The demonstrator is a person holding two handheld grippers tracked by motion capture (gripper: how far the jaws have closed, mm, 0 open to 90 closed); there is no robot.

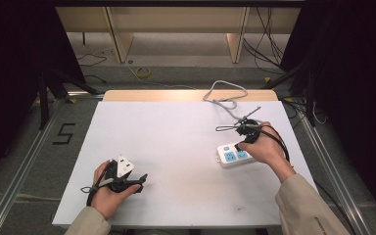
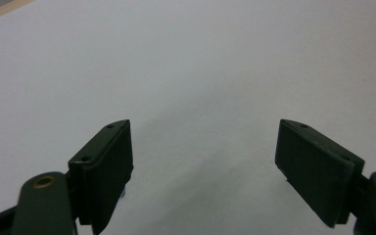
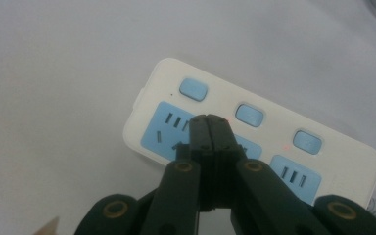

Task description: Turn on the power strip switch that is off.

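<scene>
A white table (image 1: 176, 147) stands on grey floor marked with a black 5 (image 1: 64, 133).

My two black jaws rise from the bottom corners of the frame, one at lower left, one at lower right, standing wide apart with nothing between them; my left gripper (image 2: 203, 147) is agape over the white table (image 2: 200, 58). The bare white surface runs from the bottom edge up to the top (a thin tan strip (image 2: 0, 12) cuts across the upper left corner). A soft shadow lies between the jaws.
</scene>
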